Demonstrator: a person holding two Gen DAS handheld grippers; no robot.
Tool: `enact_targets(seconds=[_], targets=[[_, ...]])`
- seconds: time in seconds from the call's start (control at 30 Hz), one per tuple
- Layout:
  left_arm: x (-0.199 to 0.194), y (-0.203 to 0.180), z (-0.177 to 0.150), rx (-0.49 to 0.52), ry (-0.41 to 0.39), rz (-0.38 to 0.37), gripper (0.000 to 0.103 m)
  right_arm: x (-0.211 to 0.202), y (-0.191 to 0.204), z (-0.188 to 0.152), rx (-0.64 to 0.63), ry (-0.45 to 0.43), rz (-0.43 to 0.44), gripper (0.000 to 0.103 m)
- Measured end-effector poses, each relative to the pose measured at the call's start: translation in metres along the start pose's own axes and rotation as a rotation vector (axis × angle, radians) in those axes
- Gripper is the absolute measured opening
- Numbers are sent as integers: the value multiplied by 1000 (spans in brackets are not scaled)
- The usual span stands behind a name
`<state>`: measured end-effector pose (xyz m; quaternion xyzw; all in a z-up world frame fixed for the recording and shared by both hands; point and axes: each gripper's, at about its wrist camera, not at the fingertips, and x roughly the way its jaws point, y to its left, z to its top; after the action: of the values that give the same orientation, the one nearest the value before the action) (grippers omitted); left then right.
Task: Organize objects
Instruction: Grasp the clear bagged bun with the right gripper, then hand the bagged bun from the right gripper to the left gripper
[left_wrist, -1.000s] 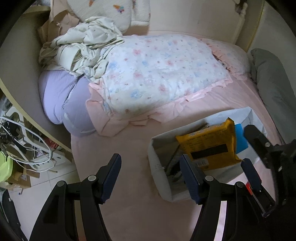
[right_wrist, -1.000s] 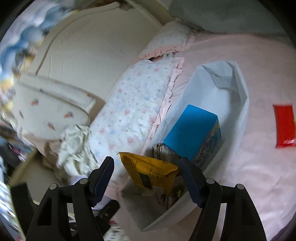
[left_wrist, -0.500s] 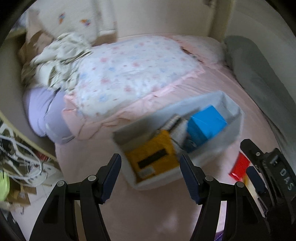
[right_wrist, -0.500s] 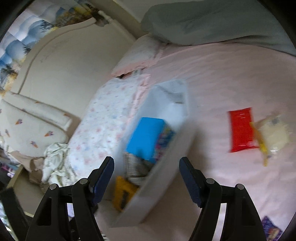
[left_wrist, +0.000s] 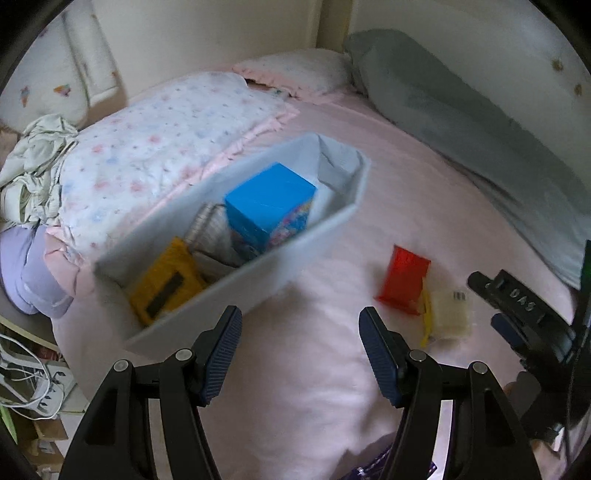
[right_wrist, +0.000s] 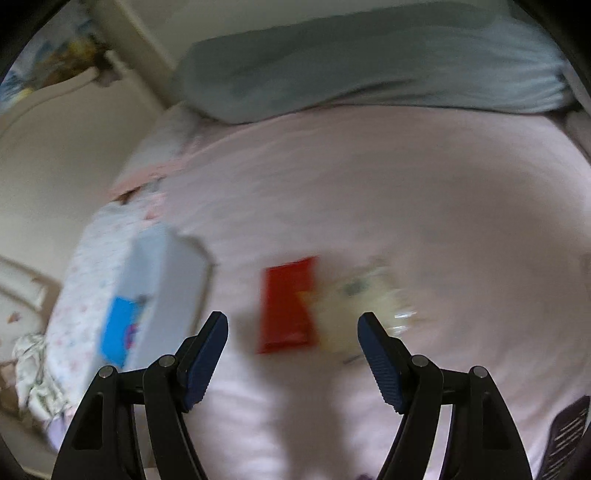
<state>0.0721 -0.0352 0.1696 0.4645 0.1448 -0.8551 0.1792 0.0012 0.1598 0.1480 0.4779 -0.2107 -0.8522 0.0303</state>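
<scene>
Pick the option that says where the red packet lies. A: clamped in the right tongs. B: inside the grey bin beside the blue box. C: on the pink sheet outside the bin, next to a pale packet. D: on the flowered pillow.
C: the red packet lies flat on the pink sheet, outside the grey bin, against the pale packet; both tongs are empty.

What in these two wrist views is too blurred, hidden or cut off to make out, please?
- Right wrist view: motion blur smears the red packet and pale packet; no print is readable.
- Left wrist view: the yellow packet and grey bundle are partly hidden by the white bin wall.
- Left wrist view: the pale packet's barcode is too small.
- Both views: a purple patterned item is cut off by the bottom edge.
</scene>
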Motion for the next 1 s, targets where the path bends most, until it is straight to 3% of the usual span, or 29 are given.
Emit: enact_targets(seconds=[0.2, 0.3, 0.47, 0.57, 0.77, 0.9, 1.0], targets=[[17, -29, -3, 92, 33, -5, 65, 26, -41, 11, 109, -24, -84, 73], [19, -26, -2, 102, 37, -17, 65, 40, -44, 9, 118, -22, -27, 73], [23, -17, 1, 84, 35, 6, 65, 69, -38, -1, 32, 1, -103, 73], [27, -14, 3, 80, 46, 4, 65, 74, -28, -8, -43, 42, -111, 81], [25, -14, 1, 101, 49, -13, 65, 83, -8, -18, -205, 137, -189, 83], [21, -15, 0, 112, 34, -20, 65, 91, -19, -23, -236, 208, -250, 70], [15, -19, -2, 135, 18, -43, 65, 78, -34, -17, -124, 211, -200, 65]])
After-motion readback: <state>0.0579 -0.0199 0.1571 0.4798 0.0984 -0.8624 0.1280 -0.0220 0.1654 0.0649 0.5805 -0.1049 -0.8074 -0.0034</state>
